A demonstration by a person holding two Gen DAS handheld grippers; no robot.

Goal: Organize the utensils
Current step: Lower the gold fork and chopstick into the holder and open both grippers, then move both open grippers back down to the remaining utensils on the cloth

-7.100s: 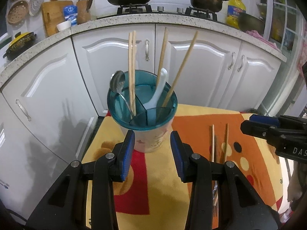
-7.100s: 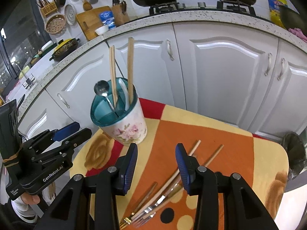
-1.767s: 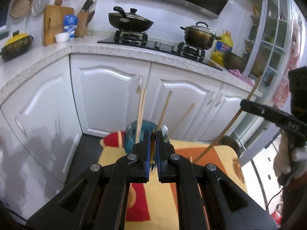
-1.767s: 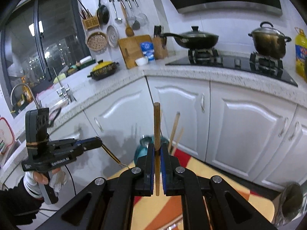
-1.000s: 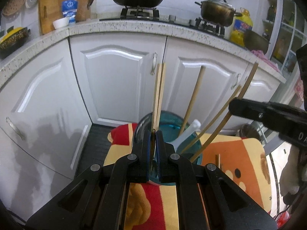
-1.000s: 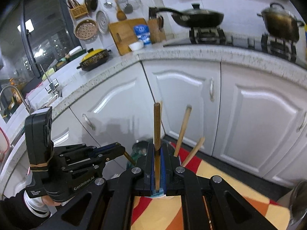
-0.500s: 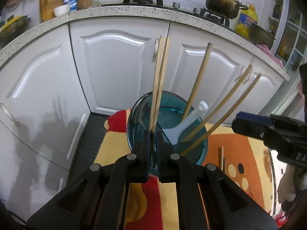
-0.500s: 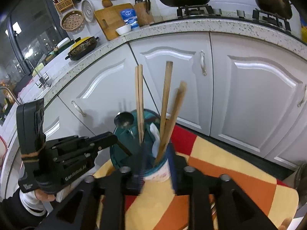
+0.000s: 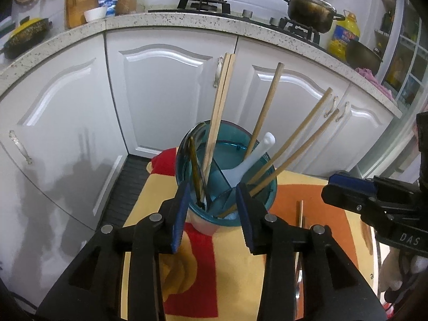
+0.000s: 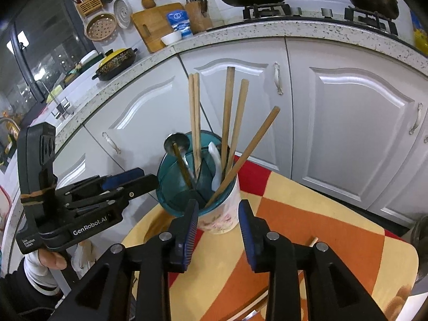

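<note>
Progress: most utensils are already stood in the holder (image 9: 263, 187); a few are left on the surface (image 10: 334, 230).
Left hand-held gripper (image 9: 212, 208): jaws just opened, nothing held.
Right hand-held gripper (image 10: 218, 222): jaws just opened, empty, just short of the holder.
In holder: five wooden chopsticks (image 10: 196, 123), one dark chopstick (image 9: 194, 171), one metal spoon (image 10: 176, 143), one white spoon (image 9: 251, 160).
Left over: one chopstick (image 9: 300, 214) is seen plainly; others are hidden, number cannot be told.
</note>
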